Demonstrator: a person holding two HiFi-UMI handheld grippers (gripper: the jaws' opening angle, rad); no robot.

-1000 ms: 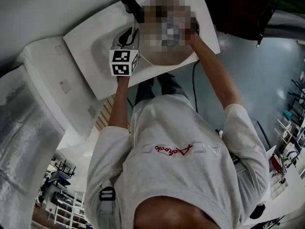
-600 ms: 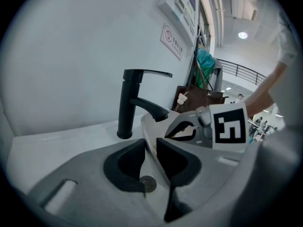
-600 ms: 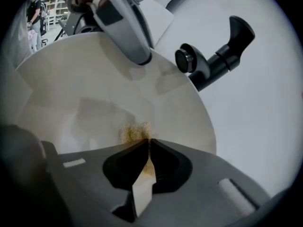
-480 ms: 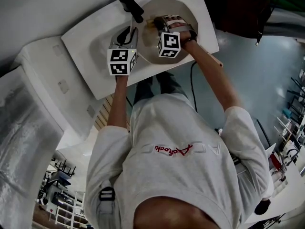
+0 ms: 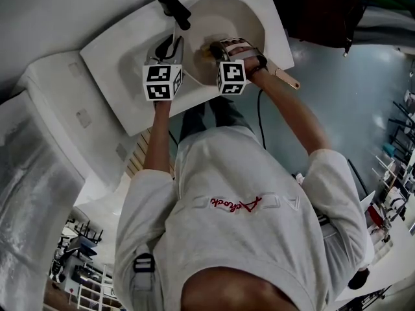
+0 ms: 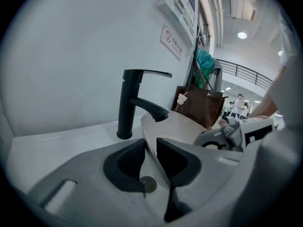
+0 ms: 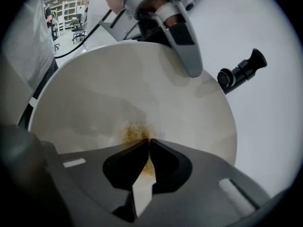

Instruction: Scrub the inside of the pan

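Right gripper (image 7: pixel 147 141): jaws all but closed, pinching a small brown scouring pad (image 7: pixel 136 131). The pad's free edge is pressed against the floor of the pan (image 7: pixel 118 89), roughly at its middle.

Left gripper (image 6: pixel 151 143): jaws closed on the pan's thin rim, which runs up between them. It steadies the pan from the side nearest the black tap (image 6: pixel 127 103).

The pan sits tilted inside the white washbasin (image 5: pixel 117 63), its pale handle (image 5: pixel 285 78) jutting out over the basin's front edge towards the person's right.

Progress, as a judgement: scrubbing is under way, with the pad in contact with the surface. The cream interior looks largely free of visible soil, showing only soft shading and faint smears across the floor. How much of it has been worked cannot be told. The side walls, and the strip beneath the left gripper's hold, appear likely to need attention, and that strip would require a changed hold.
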